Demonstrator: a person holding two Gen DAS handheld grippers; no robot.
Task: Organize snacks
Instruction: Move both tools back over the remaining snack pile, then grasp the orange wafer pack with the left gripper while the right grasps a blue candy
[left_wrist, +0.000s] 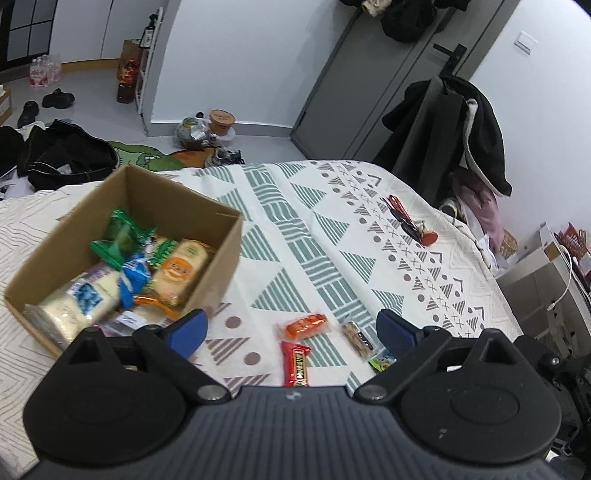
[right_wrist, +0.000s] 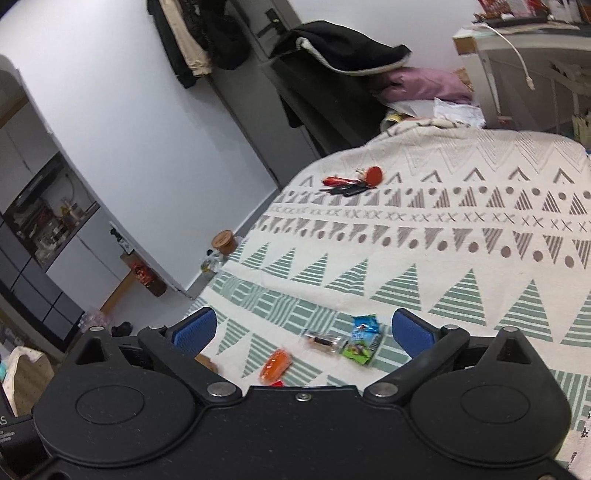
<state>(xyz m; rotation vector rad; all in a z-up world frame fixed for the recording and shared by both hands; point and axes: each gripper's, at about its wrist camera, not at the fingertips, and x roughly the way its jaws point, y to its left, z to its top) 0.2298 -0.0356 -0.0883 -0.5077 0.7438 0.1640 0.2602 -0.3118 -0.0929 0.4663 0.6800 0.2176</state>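
The left gripper (left_wrist: 291, 330) hovers low in the frame with its blue fingers (left_wrist: 186, 328) spread wide, nothing between them. A cardboard box (left_wrist: 207, 210) sits at the left of the left wrist view on the patterned bed cover (left_wrist: 295, 229), already holding several snack packets. Loose on the cover between the fingers lie an orange packet (left_wrist: 304, 325), a red bar (left_wrist: 295, 363) and a brown bar (left_wrist: 356, 338), with a green packet (left_wrist: 380, 360) beside the right finger.

The right gripper (right_wrist: 303, 328) is likewise spread and empty above the orange packet (right_wrist: 275, 365), a clear-wrapped bar (right_wrist: 323, 341), a blue packet (right_wrist: 365, 326) and a green packet (right_wrist: 358, 349). A bunch of keys (right_wrist: 351, 182) lies well apart, higher in the frame.
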